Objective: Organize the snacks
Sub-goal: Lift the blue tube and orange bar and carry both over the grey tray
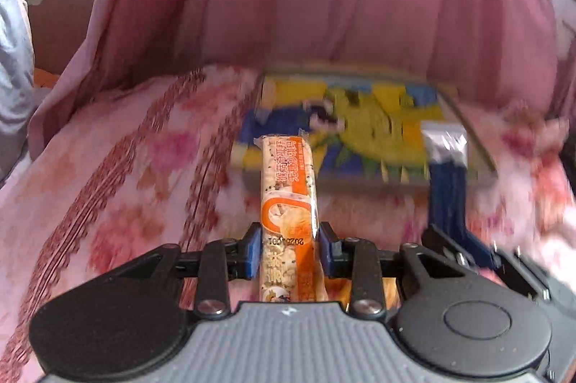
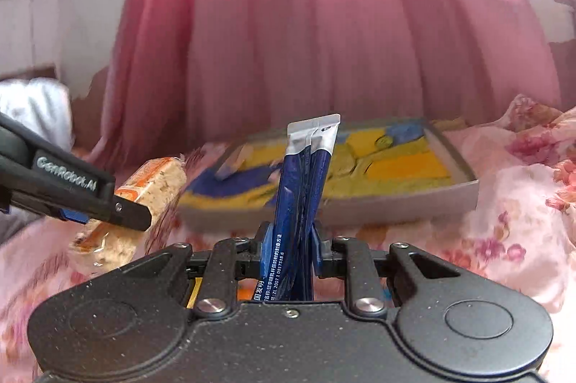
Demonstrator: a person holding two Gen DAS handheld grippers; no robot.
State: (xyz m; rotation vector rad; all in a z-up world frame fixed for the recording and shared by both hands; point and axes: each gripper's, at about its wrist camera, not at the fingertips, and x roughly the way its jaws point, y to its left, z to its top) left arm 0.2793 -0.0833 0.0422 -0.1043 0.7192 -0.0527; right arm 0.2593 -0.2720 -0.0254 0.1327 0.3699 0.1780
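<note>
The left gripper (image 1: 289,248) has its fingers pinching an orange-and-white snack bar (image 1: 288,188) near its lower end, so most of the bar juts forward toward the shallow tray (image 1: 478,145) lying on the floral bedspread (image 1: 108,166); held that low, the bar could pivot or slide out of the hold, and its slick wrapper makes that more likely. The right gripper (image 2: 291,240) has its fingers pressed onto a pair of slim dark-blue stick sachets (image 2: 306,181), also gripped low, their silver tops standing free just in front of the tray; one sachet could slip past the other and fall short of the tray onto the bedspread. The two grippers sit close, side by side before the tray, so they could knock together going in. The right wrist view shows the tray's grey front wall and the left gripper from the side; the left wrist view alone shows the bar's printed face and the tray's picture-like bottom, though blurred.
</note>
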